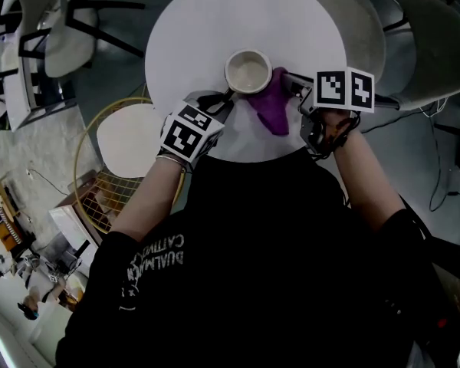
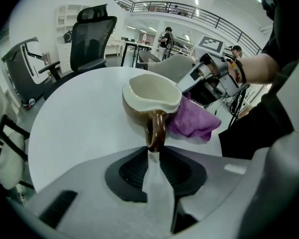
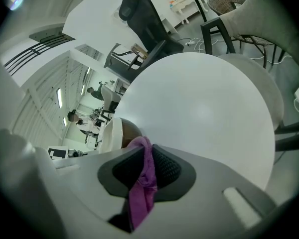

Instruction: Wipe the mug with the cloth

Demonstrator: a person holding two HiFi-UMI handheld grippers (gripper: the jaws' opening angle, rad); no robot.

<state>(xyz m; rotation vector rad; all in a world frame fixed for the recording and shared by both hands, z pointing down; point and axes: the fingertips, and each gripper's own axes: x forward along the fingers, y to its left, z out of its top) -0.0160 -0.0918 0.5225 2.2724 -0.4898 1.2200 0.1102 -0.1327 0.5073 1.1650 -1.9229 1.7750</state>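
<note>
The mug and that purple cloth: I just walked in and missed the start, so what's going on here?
A person at a round white table holds a hand-held gripper in each hand. The left hand-held gripper pinches the handle of the upright mug. The right hand-held gripper is clamped on the purple cloth, which lies against the mug's side.

Black shirt (image 1: 291,267), white lettering; grey left hand-held gripper (image 2: 157,153), black-white marker cube (image 1: 190,133).
</note>
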